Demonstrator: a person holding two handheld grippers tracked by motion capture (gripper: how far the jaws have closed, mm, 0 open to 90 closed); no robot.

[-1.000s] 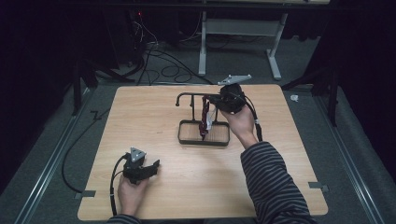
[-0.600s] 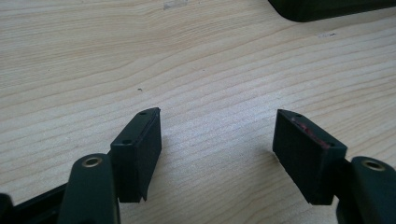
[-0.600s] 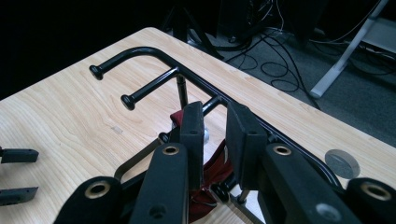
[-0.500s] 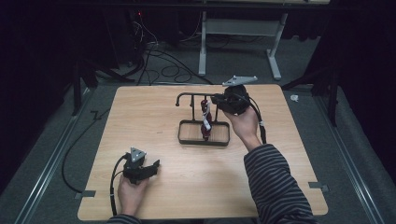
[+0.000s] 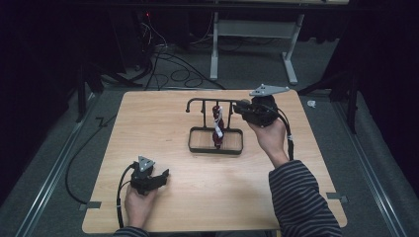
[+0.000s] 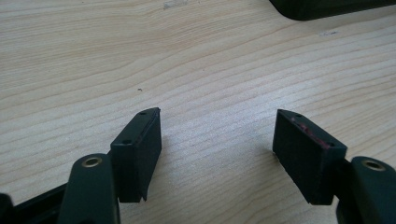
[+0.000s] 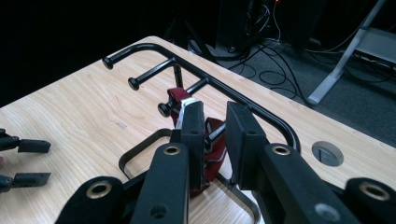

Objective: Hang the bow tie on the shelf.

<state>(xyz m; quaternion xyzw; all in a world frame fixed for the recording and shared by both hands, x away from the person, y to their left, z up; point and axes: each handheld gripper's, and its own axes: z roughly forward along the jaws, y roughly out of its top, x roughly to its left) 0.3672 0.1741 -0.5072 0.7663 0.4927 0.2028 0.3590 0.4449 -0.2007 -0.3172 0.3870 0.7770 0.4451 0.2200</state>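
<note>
- Since a moment ago, the right gripper [image 5: 236, 107] has lifted the dark red strap [image 5: 217, 129] higher, up to the black rack [image 5: 200, 102]; its jaws are nearly closed around the strap.
- Left gripper [image 5: 159, 177] rests on the table [image 5: 148, 128], jaws wide apart and empty.
- Judgement: raise the strap's loop level with a peg, slide it fully on, then let go.
- Strap looks limp, with a white tag [image 7: 187, 105], dangling over the rack's base.

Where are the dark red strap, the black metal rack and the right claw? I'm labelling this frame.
dark red strap [image 5: 217, 134]: high view, its hanging middle.
black metal rack [image 7: 154, 48]: right gripper view, its curved top bar.
right claw [image 7: 215, 122]: right gripper view, between its fingertips.
</note>
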